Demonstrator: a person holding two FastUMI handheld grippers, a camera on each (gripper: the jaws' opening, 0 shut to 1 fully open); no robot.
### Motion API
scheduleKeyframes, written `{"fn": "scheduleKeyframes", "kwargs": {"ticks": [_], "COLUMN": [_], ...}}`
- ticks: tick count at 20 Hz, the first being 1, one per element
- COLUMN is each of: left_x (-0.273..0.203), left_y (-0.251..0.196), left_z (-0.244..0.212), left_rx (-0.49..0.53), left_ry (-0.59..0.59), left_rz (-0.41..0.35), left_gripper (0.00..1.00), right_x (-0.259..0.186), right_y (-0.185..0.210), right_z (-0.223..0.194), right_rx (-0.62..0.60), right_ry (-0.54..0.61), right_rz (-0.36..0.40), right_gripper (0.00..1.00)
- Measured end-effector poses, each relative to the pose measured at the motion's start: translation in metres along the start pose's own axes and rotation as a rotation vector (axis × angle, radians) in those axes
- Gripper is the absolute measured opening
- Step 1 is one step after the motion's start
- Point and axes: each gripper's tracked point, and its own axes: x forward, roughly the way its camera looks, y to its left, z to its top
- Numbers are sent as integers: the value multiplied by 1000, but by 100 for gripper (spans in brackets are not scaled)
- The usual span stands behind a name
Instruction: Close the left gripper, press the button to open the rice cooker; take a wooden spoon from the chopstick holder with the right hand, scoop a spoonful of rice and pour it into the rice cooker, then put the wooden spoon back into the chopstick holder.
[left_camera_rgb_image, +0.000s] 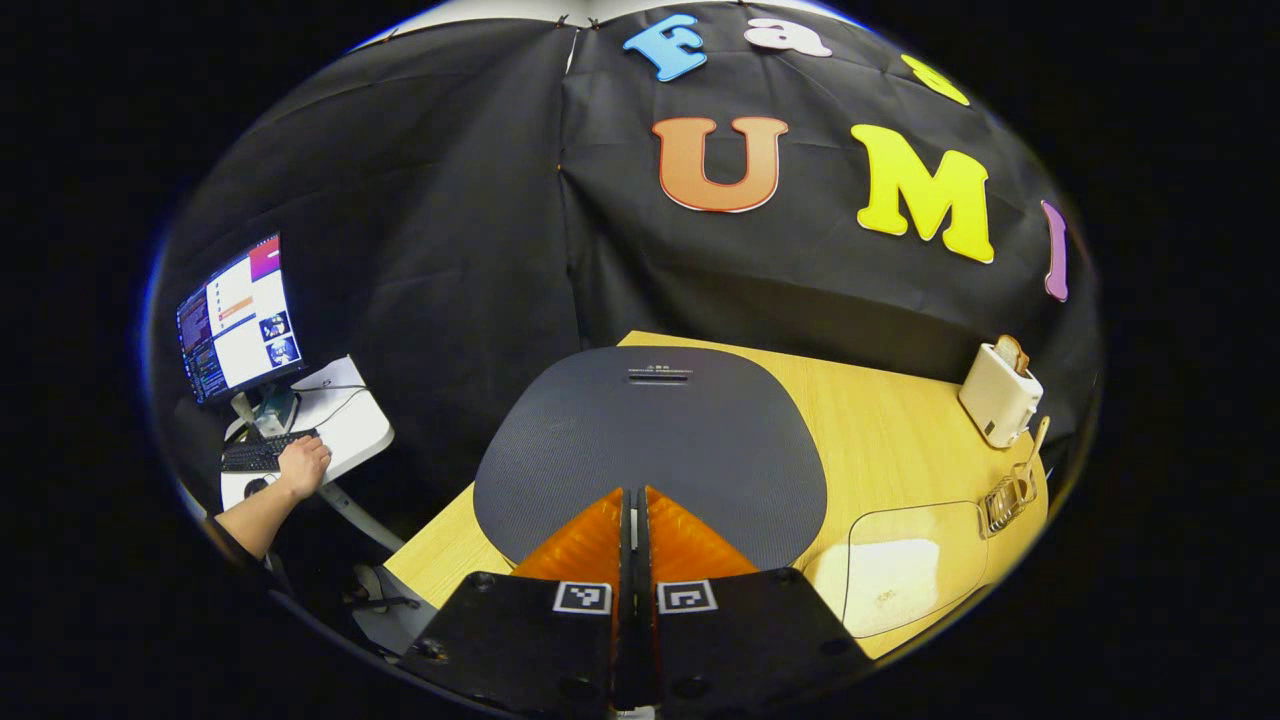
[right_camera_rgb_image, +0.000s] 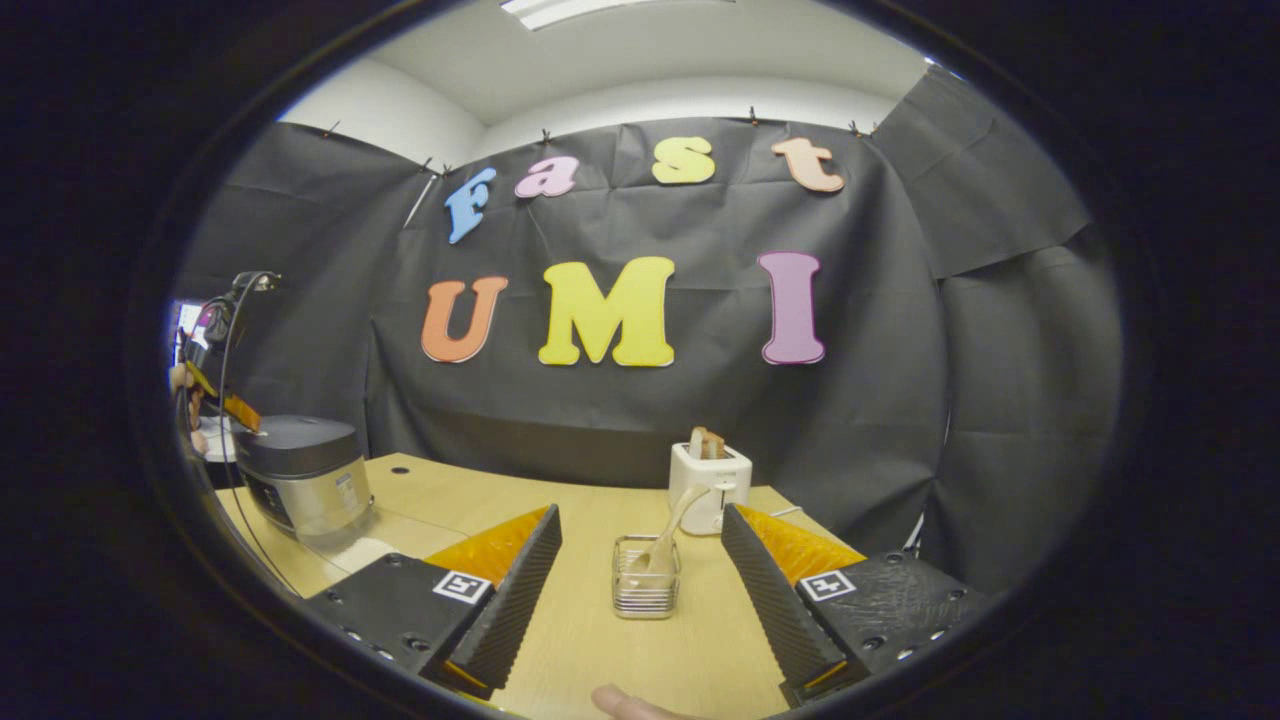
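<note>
While left gripper (left_camera_rgb_image: 634, 500) hangs over rice cooker (left_camera_rgb_image: 650, 450) with jaws clenched on nothing, lid down, button unpressed. Right gripper (right_camera_rgb_image: 640, 545) released, jaws wide, facing chopstick holder (right_camera_rgb_image: 645, 588) at 12 o'clock; wooden spoon (right_camera_rgb_image: 668, 535) standing in it. Clear rice container (left_camera_rgb_image: 905, 570) at 4 o'clock of cooker. Judgement: only jaw closing done; pressing, scooping, pouring, spoon return remain.

rice cooker (left_camera_rgb_image: 650, 450) lid: matt, textured | table (left_camera_rgb_image: 880, 430): smooth wood | chopstick holder (right_camera_rgb_image: 645, 575): wire metal

— How do the left tongs (left_camera_rgb_image: 634, 510) stand?
— Fingers pressed together, nothing between them.
— And the right tongs (right_camera_rgb_image: 640, 545)?
— Spread wide apart, empty, a fingertip (right_camera_rgb_image: 625, 703) showing just beneath them.
</note>
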Motion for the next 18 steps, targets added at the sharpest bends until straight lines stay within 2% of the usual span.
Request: {"fn": "scheduleKeyframes", "kwargs": {"ticks": [5,9,10,11,14,15,16,18], "left_x": [1,-5,-9,-10,-33,-42,-51,-64], "left_y": [-2,0,-1,-1,-5,-10,-15,-20], "left_z": [-2,6,12,25,85,98,106,107], "left_rx": [35,4,-5,-11,6,11,26,11], "left_ry": [-8,-17,-33,-81,-322,-378,-411,-417], "left_rz": [37,40,44,49,28,13,-6,-42], "left_gripper": [3,3,8,3,6,28,29,59], "right_x": [-4,-9,-9,-9,-6,-5,-5,-2], "right_y": [18,26,25,24,22,20,18,16], "right_z": [-4,1,3,1,-1,-2,-1,-3], "right_rx": [-6,-44,-53,-56,-49,-48,-47,-44], "right_ry": [16,-6,-11,-13,-3,0,0,4], "right_rz": [42,58,55,51,47,42,35,28], "right_gripper": [96,93,96,95,95,95,95,95]}}
